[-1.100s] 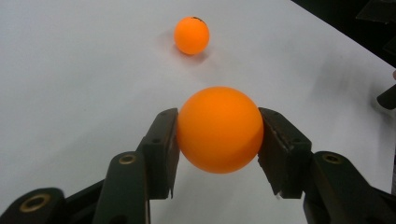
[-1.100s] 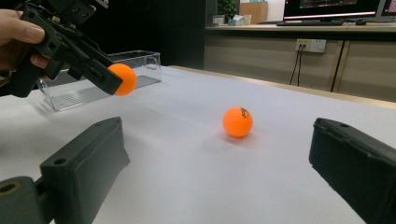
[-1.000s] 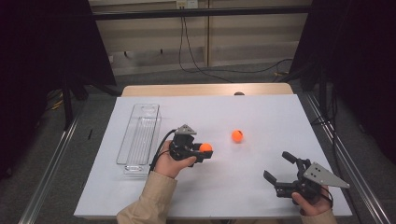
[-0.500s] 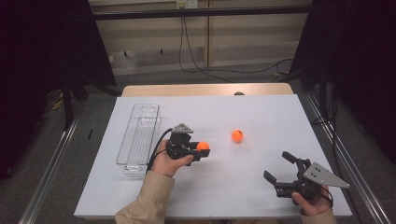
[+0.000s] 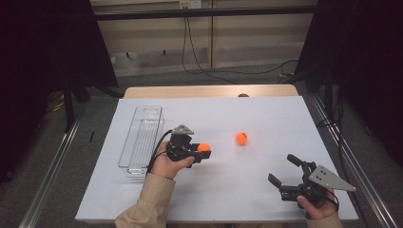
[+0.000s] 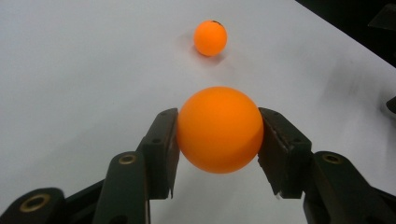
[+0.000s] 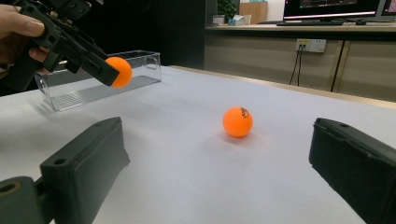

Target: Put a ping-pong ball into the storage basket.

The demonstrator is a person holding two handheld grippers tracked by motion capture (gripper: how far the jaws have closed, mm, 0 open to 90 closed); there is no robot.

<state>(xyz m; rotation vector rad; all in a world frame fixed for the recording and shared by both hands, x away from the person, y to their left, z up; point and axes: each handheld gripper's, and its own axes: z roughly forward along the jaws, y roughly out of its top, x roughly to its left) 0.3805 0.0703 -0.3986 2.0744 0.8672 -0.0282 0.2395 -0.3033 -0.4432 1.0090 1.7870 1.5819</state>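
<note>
Left gripper (image 5: 198, 153) lifted leftward clenching orange ball (image 6: 219, 129), right gripper (image 5: 286, 174) released, printed ball (image 7: 237, 121) resting

1. Held ball (image 6: 219, 129): plain orange.
2. Loose ball (image 7: 237, 122): orange with a small dark mark at its 1 o'clock.
3. Box (image 5: 140, 137): clear.
4. Table (image 5: 266, 118): white.
5. Grippers' jaws: black.
</note>
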